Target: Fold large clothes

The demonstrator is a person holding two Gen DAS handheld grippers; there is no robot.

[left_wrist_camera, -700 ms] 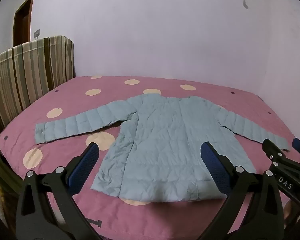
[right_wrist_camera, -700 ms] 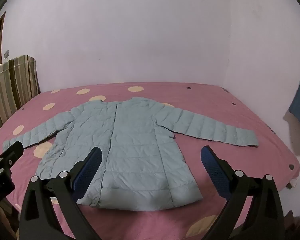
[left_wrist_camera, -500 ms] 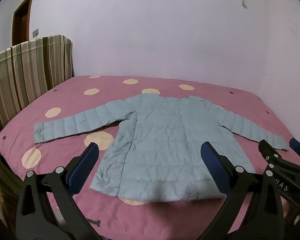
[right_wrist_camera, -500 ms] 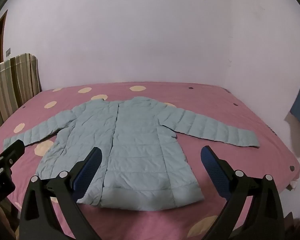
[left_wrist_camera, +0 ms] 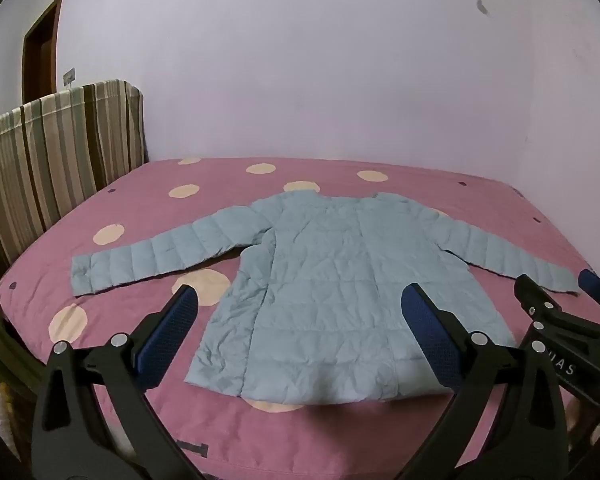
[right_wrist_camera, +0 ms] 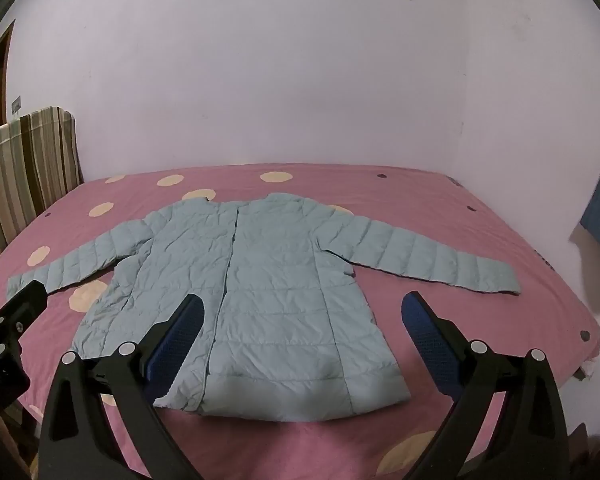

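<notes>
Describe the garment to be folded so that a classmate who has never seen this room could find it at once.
Start at the pink bedspread with cream dots that fills the room. In its middle lies the quilted jacket, spread flat, both sleeves stretched sideways and hem nearest the cameras. It is the only pale blue-green thing there, unlike the brown-striped headboard at the left.

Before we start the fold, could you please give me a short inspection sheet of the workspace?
Surface: bed under a pink cover with cream dots; the cover looks smooth.
Job's things: light blue padded jacket lying flat, front closed, hem nearest the cameras, both sleeves spread out to the sides; not yet folded.
Clutter: nothing seen on the bed besides the jacket.
Grippers: left tongs open, above the hem, holding nothing; right tongs open, also above the hem, holding nothing.
Cables: nothing seen.
Surroundings: striped headboard on the left, plain pale wall behind, brown door far left.
</notes>
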